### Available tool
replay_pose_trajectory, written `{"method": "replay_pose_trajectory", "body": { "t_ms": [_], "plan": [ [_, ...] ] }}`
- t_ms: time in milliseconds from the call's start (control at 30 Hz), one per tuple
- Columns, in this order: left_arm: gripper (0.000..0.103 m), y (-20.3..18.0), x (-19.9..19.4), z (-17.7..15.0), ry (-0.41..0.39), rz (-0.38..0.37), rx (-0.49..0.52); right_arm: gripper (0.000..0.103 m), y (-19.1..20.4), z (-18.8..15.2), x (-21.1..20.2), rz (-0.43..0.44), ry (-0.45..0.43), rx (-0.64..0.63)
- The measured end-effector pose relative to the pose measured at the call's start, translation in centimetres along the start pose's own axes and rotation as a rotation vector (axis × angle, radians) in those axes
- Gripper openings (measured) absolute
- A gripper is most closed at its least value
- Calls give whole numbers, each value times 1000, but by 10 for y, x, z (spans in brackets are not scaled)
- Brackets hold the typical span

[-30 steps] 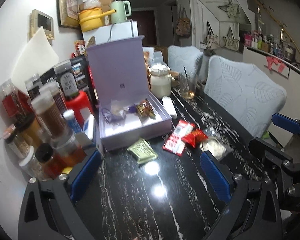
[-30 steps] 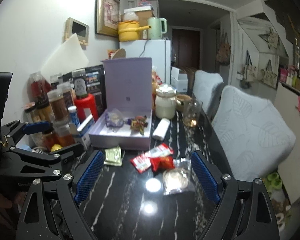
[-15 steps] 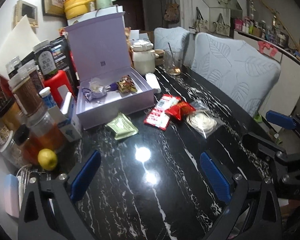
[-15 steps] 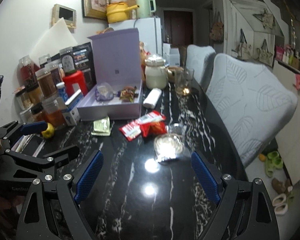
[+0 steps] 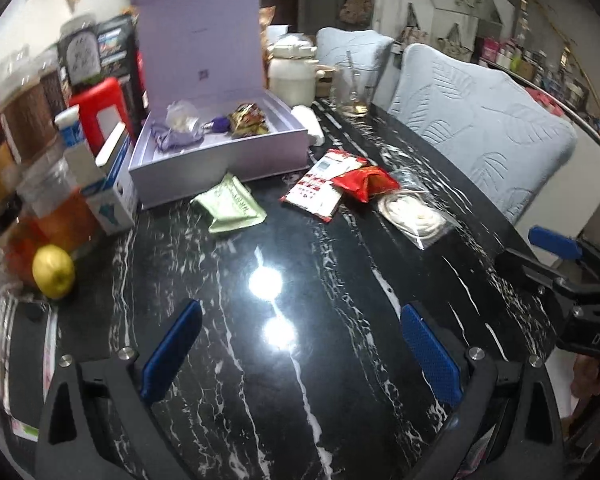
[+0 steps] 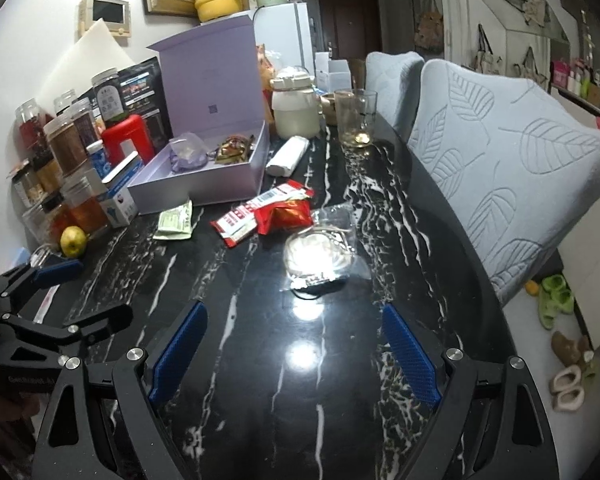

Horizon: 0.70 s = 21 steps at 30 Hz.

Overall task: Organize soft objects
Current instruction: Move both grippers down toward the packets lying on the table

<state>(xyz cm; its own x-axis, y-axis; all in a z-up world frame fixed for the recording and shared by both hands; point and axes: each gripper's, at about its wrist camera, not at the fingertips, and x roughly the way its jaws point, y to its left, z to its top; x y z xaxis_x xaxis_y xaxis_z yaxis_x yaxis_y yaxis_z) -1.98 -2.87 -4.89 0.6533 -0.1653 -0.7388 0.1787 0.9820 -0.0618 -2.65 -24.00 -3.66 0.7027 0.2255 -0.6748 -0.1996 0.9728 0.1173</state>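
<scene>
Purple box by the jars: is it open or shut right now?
Open. The purple box has its lid standing upright at the back, and a few wrapped items lie inside.

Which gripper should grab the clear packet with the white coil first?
Right, probably. The clear packet lies just ahead of the open right gripper. From the left gripper, also open, it sits off to the right, past the red wrapper.

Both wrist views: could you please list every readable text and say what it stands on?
"DAS": body of the right gripper, left wrist view; the rest is cut off.
Too blurred or small to read: print on the red-and-white packet, the green packet, the jars, and the mark on the purple box lid.
</scene>
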Motion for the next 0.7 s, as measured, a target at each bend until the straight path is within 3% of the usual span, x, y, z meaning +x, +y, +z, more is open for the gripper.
{"method": "replay_pose_trajectory", "body": {
  "t_ms": [300, 500, 700],
  "plan": [
    [101, 8, 39, 13, 41, 55, -12, 90, -11, 6, 39, 42, 66, 17],
    [101, 19, 67, 31, 90, 5, -64, 90, -16, 19, 64, 35, 97, 14],
    [101, 35, 92, 53, 96, 37, -113, 90, -25, 32, 88, 32, 132, 33]
  ]
}}
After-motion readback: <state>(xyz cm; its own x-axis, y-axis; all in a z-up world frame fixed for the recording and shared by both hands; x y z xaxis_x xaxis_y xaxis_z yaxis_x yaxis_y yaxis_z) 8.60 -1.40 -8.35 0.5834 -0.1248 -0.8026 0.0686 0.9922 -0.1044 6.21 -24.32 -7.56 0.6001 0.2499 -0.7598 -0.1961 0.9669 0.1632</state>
